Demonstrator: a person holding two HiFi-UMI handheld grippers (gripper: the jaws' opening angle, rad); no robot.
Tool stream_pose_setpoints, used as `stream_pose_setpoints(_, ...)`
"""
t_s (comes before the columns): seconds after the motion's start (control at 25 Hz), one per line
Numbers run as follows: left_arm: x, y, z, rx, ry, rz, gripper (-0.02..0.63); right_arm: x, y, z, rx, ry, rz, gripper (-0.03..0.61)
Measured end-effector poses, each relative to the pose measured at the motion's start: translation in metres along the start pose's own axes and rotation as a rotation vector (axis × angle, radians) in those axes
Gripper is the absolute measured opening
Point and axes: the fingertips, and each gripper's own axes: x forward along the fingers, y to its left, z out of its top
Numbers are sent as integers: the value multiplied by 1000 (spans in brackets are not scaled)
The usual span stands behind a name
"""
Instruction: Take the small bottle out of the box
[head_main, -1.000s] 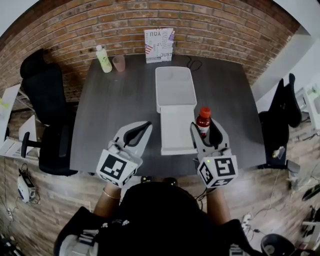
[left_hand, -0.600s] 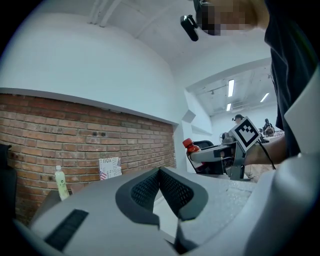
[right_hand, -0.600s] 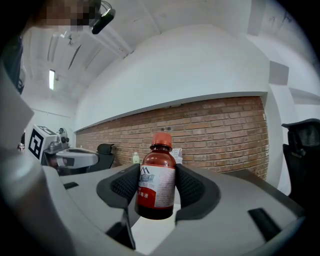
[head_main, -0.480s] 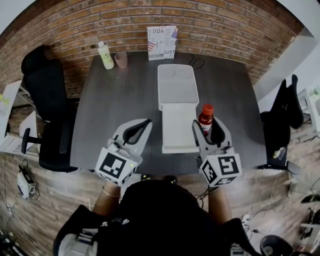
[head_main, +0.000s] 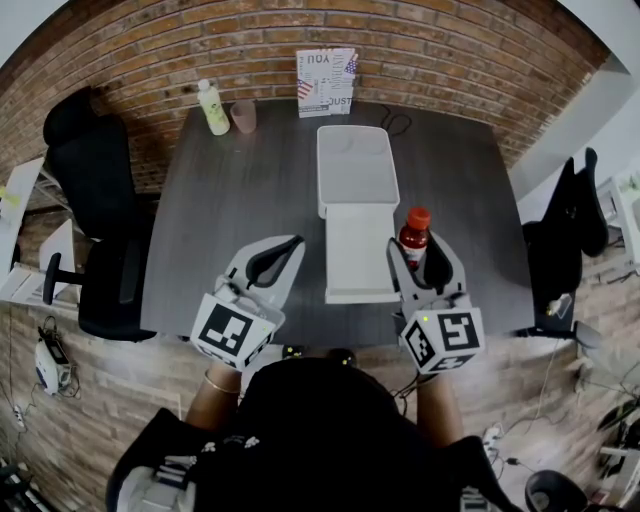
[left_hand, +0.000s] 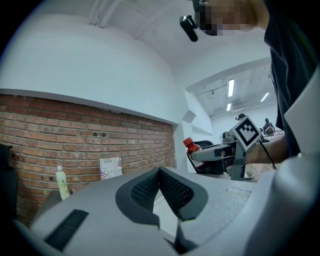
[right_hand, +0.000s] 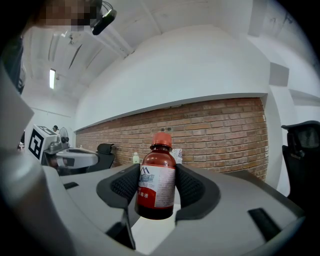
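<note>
Looking down in the head view, I see my right gripper (head_main: 424, 262) holding the small brown bottle with a red cap (head_main: 413, 233) upright, outside the open white rectangular box (head_main: 357, 165) and just right of its lid. In the left gripper view, my left gripper (left_hand: 160, 171) has its jaws together, empty. In the right gripper view, the pads are clamped on the bottle's labelled sides.

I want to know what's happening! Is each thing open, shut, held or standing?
Small bottle: capped, upright, gripped.
Box: open, lid flat.
Right gripper: shut on small bottle.
Left gripper: shut, empty.
Green bottle: capped, standing.
Cup: standing.
</note>
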Motion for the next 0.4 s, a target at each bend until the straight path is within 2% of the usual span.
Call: stream_pose_setpoints(0.4,-1,2,-1,4,4,3,2,1,1,1,0,-3,-5,224)
